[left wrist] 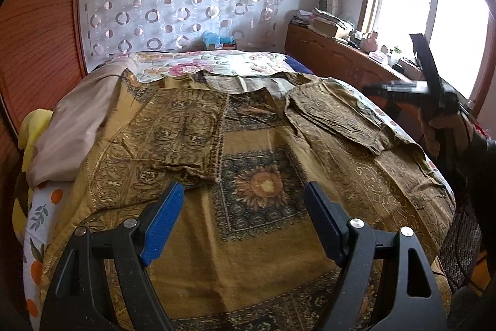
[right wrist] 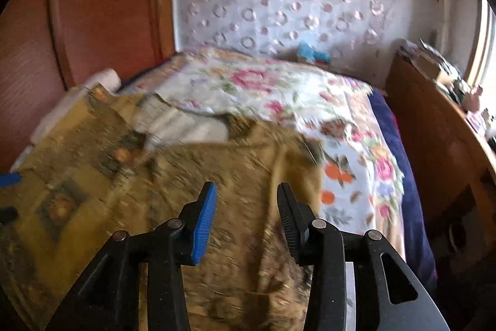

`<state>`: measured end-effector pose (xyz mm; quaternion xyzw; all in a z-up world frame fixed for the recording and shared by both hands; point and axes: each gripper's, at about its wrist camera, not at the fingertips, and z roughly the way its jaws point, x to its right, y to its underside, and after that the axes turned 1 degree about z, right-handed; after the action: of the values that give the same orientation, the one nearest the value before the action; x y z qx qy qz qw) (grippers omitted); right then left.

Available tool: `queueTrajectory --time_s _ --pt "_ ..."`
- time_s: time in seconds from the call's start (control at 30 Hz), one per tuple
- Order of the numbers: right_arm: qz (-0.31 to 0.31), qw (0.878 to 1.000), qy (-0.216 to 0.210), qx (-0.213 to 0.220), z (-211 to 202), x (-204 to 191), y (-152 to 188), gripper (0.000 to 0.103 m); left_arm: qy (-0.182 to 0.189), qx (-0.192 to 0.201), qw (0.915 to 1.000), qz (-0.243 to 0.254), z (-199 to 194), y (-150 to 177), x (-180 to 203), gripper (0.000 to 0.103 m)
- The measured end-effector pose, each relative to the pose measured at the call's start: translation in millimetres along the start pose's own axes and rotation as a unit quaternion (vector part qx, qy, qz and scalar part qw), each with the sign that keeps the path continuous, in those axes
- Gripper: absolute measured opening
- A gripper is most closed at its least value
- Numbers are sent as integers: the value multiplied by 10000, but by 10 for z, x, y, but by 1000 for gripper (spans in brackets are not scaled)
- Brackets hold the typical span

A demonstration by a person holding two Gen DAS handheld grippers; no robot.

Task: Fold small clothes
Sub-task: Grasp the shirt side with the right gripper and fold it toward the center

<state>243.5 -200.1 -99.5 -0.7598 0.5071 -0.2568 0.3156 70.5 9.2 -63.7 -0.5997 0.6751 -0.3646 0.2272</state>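
Observation:
A brown-gold patterned garment with a sunflower print lies spread on the bed. Its left side and right sleeve are folded inward. My left gripper is open and empty, held above the garment's lower middle. My right gripper is open and empty above the garment's right part; that view is blurred. The right gripper also shows in the left wrist view, raised off the bed's right edge. A blue fingertip of the left gripper shows at the right wrist view's left edge.
The bed has a floral sheet. A beige cloth lies at the bed's left side. A wooden headboard panel stands on the left. A cluttered wooden cabinet runs under the window on the right.

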Motion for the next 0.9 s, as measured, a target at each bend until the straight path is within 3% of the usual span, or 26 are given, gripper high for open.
queueTrajectory --time_s 0.17,0.53,0.57,0.63,0.67,0.8,0.9 --pt "186 9992 70 -358 324 110 59 42 -80 -31 10000 0 29 -46 -95 80" --pt "247 9970 -52 -733 950 166 -341 42 -528 -108 9985 26 173 -295 -510 80" --pt "225 9970 -51 -734 977 170 -368 39 -550 -115 9984 2 186 -312 -547 80" --pt "170 9972 -134 -712 978 183 -403 21 -573 -142 9982 -58 215 -340 -625 80" --pt "46 9974 -161 -701 998 182 -382 5 -577 -147 9982 -73 226 -349 -648 80" --pt "-84 9974 -248 -671 913 241 -363 1 -610 -158 9980 -90 294 -427 -732 80" --pt "100 9990 -165 -395 750 431 -386 1 -654 -165 9977 -89 355 -518 -811 80"
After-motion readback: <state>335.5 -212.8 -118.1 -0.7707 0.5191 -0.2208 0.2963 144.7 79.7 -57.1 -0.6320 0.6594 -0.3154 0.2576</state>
